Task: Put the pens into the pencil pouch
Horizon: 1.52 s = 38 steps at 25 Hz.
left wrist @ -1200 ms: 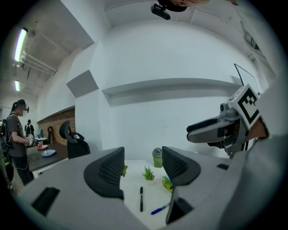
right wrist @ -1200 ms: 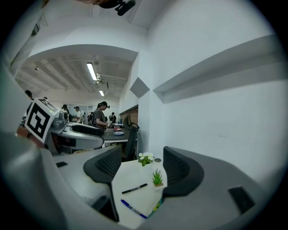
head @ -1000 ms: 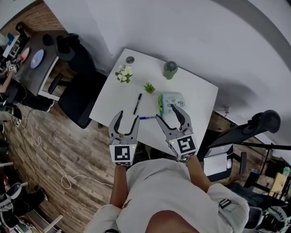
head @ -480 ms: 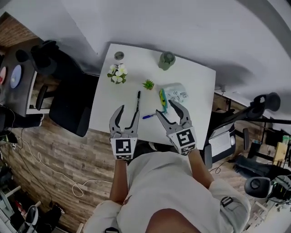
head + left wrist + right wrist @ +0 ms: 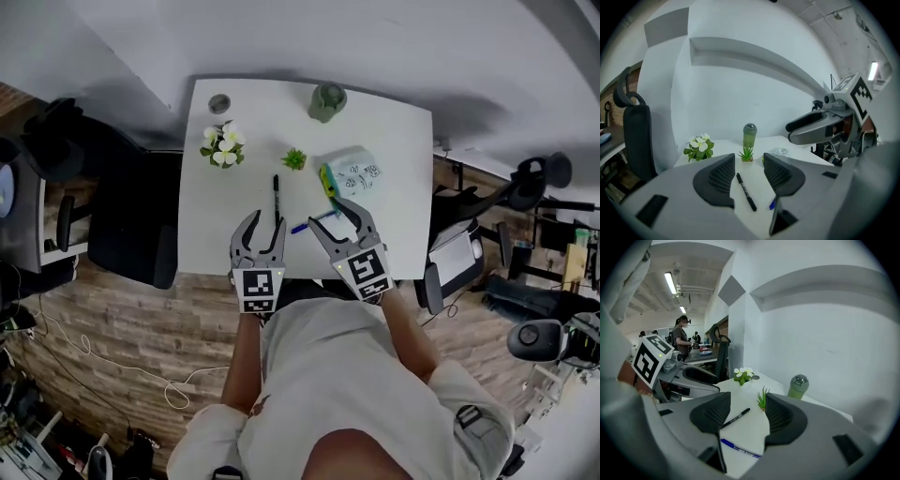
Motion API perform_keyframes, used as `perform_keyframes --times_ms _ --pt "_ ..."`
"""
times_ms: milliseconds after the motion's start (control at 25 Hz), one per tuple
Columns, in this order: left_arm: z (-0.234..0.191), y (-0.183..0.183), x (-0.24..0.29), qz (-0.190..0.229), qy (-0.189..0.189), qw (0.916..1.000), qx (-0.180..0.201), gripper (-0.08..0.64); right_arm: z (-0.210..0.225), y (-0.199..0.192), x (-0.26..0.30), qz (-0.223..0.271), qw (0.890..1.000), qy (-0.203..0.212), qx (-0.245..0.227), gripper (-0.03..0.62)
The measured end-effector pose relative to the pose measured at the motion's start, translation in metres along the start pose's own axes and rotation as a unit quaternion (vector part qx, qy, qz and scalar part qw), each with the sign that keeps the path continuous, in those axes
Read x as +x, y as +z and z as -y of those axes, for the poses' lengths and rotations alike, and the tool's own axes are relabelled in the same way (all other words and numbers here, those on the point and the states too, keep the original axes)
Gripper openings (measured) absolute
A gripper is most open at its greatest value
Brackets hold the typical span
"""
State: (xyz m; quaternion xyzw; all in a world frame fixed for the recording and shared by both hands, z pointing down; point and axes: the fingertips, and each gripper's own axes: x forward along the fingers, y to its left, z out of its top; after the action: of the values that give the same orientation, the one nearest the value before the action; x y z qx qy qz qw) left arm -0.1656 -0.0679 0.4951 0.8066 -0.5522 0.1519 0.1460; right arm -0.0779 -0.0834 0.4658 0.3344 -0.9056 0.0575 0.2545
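A black pen (image 5: 276, 195) and a blue pen (image 5: 305, 225) lie on the white table (image 5: 403, 234). Just beyond them is the white patterned pencil pouch (image 5: 354, 172) with a green edge. My left gripper (image 5: 266, 225) hovers over the near end of the black pen (image 5: 746, 191); its jaws are closing with nothing pressed between them. My right gripper (image 5: 333, 217) hangs above the blue pen (image 5: 739, 449), in front of the pouch; its jaws are closing too and grip nothing. The black pen (image 5: 736, 417) also shows in the right gripper view.
At the back of the table stand a green bottle (image 5: 327, 101), a small green plant (image 5: 294, 158), a white-flowered plant (image 5: 222, 144) and a small round lid (image 5: 219, 103). A black office chair (image 5: 122, 225) sits left of the table. People stand far off in the right gripper view.
Both grippers came down and forward over the table's front edge to the pens. Their jaws have narrowed, the left more than the right.
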Motion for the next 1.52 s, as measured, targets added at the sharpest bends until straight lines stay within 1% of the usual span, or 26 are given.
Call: perform_keyframes --times_ms 240,480,800,1160,1360,1520 --pt "0.005 -0.035 0.020 -0.042 -0.011 0.9991 -0.005 0.166 -0.006 -0.032 0.023 -0.034 0.999 0.022 0.002 0.235" --pt "0.006 -0.079 0.041 -0.090 0.004 0.9958 -0.018 0.137 -0.011 -0.065 0.042 -0.063 0.997 0.053 0.008 0.230" --pt "0.007 -0.128 0.060 -0.153 0.021 0.9878 -0.023 0.095 -0.017 -0.100 0.060 -0.092 0.992 0.082 0.012 0.224" --pt "0.015 -0.160 0.068 -0.205 0.026 0.9780 -0.028 0.077 -0.018 -0.116 0.068 -0.106 0.989 0.104 0.013 0.219" --pt "0.015 -0.173 0.070 -0.224 0.029 0.9735 -0.034 0.070 -0.020 -0.117 0.070 -0.108 0.988 0.113 0.012 0.218" --pt "0.014 -0.175 0.071 -0.230 0.031 0.9723 -0.030 0.055 -0.016 -0.119 0.069 -0.109 0.988 0.107 0.015 0.215"
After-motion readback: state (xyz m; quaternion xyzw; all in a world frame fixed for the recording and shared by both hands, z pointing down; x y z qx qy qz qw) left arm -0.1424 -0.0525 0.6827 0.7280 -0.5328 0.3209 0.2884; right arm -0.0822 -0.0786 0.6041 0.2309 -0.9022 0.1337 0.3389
